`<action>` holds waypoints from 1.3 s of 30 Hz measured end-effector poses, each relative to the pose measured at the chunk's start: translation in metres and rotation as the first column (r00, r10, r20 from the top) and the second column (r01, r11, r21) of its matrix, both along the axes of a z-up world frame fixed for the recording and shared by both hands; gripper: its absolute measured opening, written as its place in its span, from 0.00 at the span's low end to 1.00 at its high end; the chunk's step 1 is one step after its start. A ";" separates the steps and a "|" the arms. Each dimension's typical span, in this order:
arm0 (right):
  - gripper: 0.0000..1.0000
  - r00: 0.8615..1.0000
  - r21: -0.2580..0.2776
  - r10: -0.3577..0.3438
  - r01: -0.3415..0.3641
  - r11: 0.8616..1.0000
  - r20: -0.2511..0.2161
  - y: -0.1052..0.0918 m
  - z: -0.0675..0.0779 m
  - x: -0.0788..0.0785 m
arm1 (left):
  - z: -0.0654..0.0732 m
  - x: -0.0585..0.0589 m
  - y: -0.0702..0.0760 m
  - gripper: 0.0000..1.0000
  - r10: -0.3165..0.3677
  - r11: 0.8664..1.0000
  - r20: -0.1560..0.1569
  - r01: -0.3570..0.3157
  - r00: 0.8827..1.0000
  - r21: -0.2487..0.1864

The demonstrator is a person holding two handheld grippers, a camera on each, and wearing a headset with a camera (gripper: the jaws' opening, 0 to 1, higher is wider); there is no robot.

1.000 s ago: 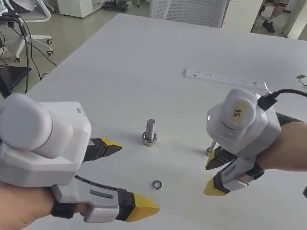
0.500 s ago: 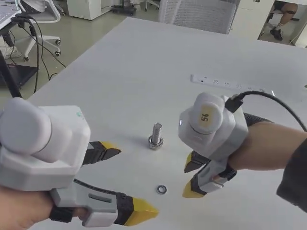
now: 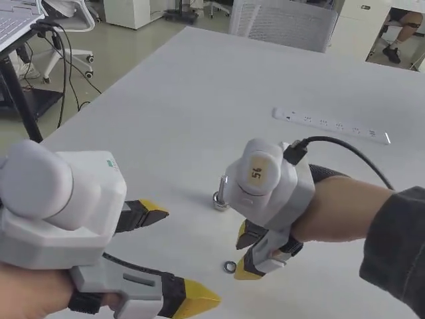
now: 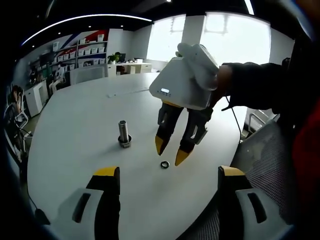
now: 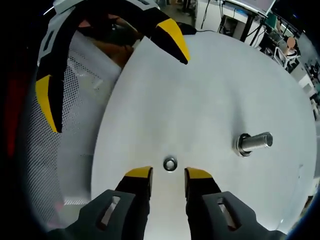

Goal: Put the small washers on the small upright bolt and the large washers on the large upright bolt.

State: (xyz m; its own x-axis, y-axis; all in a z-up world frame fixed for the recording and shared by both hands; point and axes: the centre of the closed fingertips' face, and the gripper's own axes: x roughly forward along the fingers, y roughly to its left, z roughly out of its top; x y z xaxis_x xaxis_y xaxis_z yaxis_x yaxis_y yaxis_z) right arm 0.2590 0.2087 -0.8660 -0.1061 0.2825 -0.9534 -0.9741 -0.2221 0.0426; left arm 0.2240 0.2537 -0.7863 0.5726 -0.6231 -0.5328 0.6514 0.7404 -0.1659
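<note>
Shifted leftward, right hand-held gripper (image 3: 244, 255), jaws slightly parted, hovers beside small flat silvery ring washer (image 3: 230, 267).

**Clearance around the loose washer**

Right tool (image 3: 244, 259) hangs close over the washer (image 3: 230, 267), jaws a little apart, blocking approach from above and from that side. Upright bolt (image 4: 123, 133) stands near, clear of the washer. Left tool (image 3: 182, 256), jaws spread wide, occupies the near side. Bare surface (image 3: 166, 100) runs wide beyond the bolt. Power strip (image 3: 332, 123) lies well off.
</note>
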 end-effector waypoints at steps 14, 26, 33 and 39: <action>0.23 0.999 -0.019 0.033 -0.033 0.999 0.013 0.003 -0.009 -0.001 | -0.001 -0.001 0.001 0.80 0.012 1.000 -0.001 -0.012 1.000 -0.008; 0.18 0.997 -0.038 0.064 -0.062 0.997 0.043 0.001 -0.014 0.000 | -0.001 0.000 0.000 0.80 0.016 1.000 0.000 -0.016 1.000 -0.014; 0.16 0.994 -0.036 0.079 -0.077 0.996 0.069 0.001 -0.014 0.003 | -0.001 0.000 0.000 0.80 0.016 1.000 -0.001 -0.016 1.000 -0.016; 0.15 0.993 -0.036 0.090 -0.087 0.996 0.077 0.002 -0.014 0.003 | -0.002 0.001 0.000 0.80 0.016 1.000 -0.003 -0.016 1.000 -0.017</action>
